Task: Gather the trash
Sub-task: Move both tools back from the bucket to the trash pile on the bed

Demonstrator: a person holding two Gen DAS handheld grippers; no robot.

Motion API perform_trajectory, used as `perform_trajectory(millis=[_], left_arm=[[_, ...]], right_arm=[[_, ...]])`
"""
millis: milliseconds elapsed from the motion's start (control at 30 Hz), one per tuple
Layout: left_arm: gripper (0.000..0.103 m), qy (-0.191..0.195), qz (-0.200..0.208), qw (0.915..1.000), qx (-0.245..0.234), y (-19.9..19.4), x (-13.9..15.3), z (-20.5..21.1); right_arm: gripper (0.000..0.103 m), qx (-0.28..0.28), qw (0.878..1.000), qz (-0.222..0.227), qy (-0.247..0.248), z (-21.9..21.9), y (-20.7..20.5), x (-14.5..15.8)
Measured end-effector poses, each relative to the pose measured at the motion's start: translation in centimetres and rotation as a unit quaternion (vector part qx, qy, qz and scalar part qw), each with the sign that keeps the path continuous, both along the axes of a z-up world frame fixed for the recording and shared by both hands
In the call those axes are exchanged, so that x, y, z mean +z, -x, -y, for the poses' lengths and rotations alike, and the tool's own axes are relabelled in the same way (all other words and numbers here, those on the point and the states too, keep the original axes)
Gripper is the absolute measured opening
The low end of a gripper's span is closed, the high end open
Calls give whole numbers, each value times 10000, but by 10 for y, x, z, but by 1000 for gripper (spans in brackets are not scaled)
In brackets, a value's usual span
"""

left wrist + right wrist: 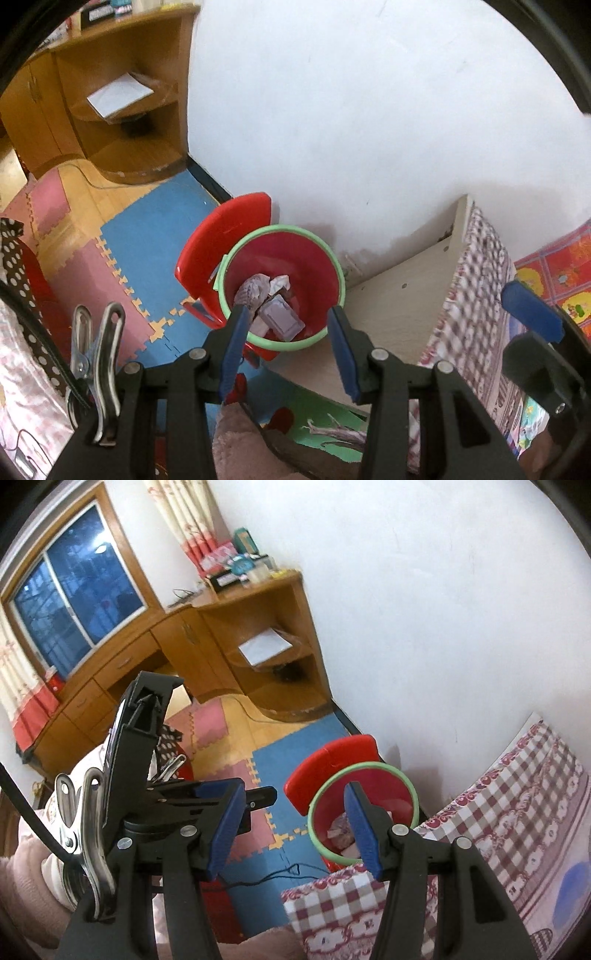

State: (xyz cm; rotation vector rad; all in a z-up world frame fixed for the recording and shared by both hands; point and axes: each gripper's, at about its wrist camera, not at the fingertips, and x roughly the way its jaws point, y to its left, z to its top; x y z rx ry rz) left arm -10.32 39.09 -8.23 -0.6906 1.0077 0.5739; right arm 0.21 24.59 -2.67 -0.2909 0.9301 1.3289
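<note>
A red bucket with a green rim (334,266) stands on a red plastic chair (221,236) by the white wall. Crumpled paper and a purple packet (280,319) lie inside it. My left gripper (286,321) is open and empty, hovering just above the bucket's near rim. The right gripper's blue pad (532,312) shows at the right edge of the left wrist view. In the right wrist view the bucket (406,779) sits behind my right gripper (295,812), which is open and empty. The left gripper's body (147,738) shows at the left there.
A table with a checked cloth (498,812) stands right of the bucket; its beige side panel (406,288) faces it. Foam floor mats (155,236) cover the floor. A wooden desk with shelves (258,635) stands against the far wall. A black cable (280,873) lies on the floor.
</note>
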Motion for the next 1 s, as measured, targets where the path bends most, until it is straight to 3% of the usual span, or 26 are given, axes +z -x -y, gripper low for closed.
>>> perform_trajectory(millis=[533,767,1000], left_arm=[[47,-383,65,9978,530,48,53,68],[47,-577,139,9977,324,59,79,90],[47,-640,300,9973,-214,62,93,111]], right_arm=[[57,401,9973,235,-567,71,29,37],[57,125,9974,293,-644,100,32,47],[57,-451,9973,247,-516,125,39,49]])
